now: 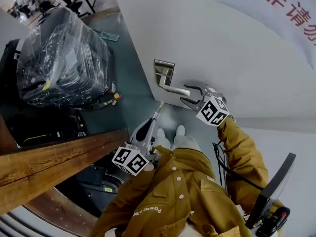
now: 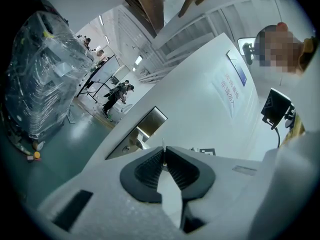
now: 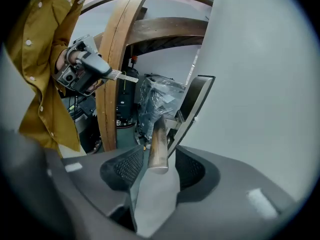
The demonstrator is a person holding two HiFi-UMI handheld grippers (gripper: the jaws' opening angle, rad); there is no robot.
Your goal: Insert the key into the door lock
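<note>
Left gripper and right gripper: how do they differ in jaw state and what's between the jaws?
The left gripper is shut on the key, its blade sticking out ahead; the right gripper is open. The left gripper pinches its load; the right gripper only straddles the door handle's end, pads off it. Both point toward the door.
</note>
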